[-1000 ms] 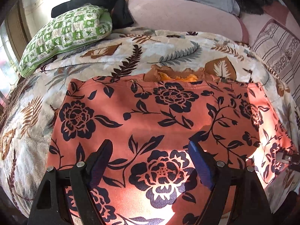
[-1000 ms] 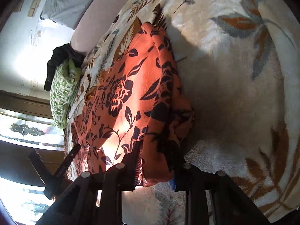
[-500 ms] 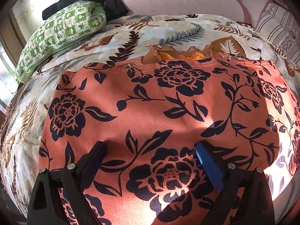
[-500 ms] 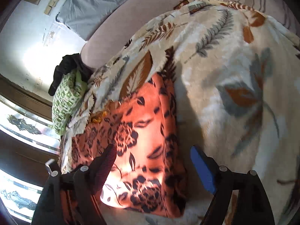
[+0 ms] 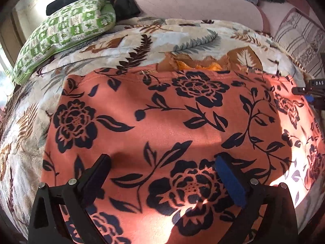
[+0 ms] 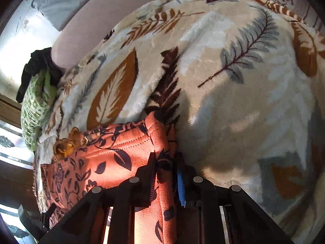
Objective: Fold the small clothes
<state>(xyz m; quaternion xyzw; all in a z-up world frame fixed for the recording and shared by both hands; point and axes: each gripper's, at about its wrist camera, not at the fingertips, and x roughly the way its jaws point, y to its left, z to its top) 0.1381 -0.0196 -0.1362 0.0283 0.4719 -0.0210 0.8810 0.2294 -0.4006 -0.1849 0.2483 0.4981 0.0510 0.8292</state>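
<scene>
Flanking garment (image 6: 113,158) edge: open blanket (image 6: 233,101)

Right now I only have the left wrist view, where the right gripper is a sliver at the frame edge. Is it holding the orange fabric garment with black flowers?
Observer: Yes. The right gripper has the orange fabric garment with black flowers pinched between its fingers. Its jaws have just been closing.
Operator: Which part?
Observer: The side edge, just behind the double-stitched hem.
Operator: What's beyond it?
Observer: Only the cream fleece blanket with leaf print, crossed by a shadow.
</scene>
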